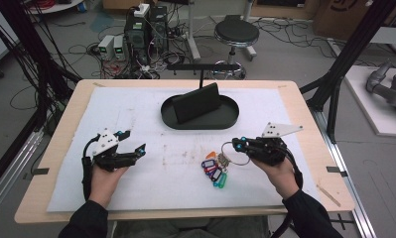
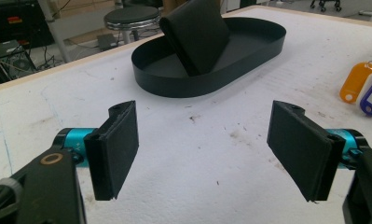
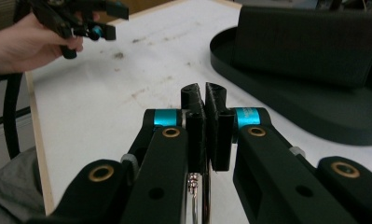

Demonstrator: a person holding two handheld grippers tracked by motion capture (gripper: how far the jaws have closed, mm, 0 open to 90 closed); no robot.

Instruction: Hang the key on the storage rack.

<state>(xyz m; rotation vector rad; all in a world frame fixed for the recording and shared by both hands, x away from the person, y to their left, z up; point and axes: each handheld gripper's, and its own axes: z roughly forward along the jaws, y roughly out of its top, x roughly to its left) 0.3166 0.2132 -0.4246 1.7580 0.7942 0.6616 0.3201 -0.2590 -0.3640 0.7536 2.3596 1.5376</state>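
A bunch of coloured key tags (image 1: 215, 171) on a metal ring (image 1: 233, 152) lies on the white mat (image 1: 136, 109), in front of my right hand. My right gripper (image 1: 238, 144) is shut on the ring; the ring's wire (image 3: 198, 200) shows under its closed jaws (image 3: 204, 95). My left gripper (image 1: 135, 142) hovers at the left of the mat, open and holding nothing, its pads (image 2: 120, 144) wide apart. Orange and blue tags (image 2: 361, 84) appear at the right edge of the left gripper view. A black oval tray (image 1: 230, 118) with a black wallet-like case (image 1: 196, 103) leaning in it sits at the mat's far middle.
The wooden table edge (image 1: 61, 144) frames the mat. Behind the table stand a round stool (image 1: 236, 33), electronics boxes (image 1: 146, 29) and tangled cables on the floor. A black frame post (image 1: 344, 64) rises at the right.
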